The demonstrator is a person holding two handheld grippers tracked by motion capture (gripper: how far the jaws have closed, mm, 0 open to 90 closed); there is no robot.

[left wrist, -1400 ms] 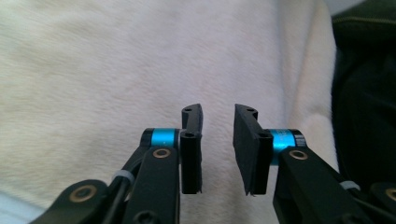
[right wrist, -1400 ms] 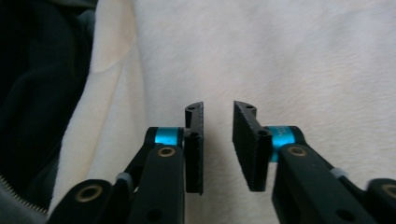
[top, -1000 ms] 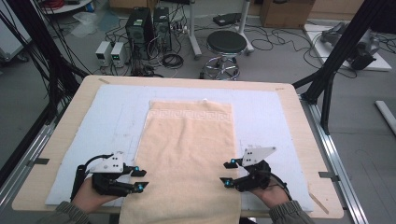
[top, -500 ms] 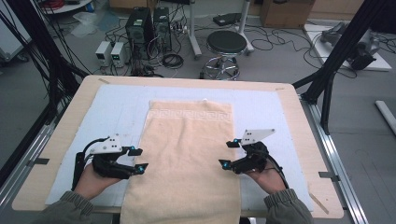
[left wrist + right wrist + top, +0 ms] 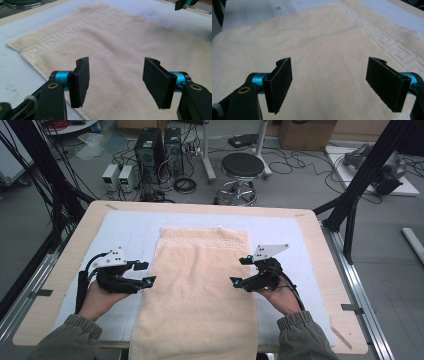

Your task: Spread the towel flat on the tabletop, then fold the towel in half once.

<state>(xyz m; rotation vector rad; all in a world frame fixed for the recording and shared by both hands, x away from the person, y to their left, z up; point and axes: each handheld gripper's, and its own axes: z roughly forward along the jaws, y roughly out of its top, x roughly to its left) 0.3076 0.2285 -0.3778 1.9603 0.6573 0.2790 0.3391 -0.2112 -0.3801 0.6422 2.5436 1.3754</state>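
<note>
Jaws apart over towel, stool in high view

The high view looks forward and down over the whole table from the person's side, while each gripper view sits low and close, facing inward across the towel from opposite edges, all three sharing its patterned border.
</note>
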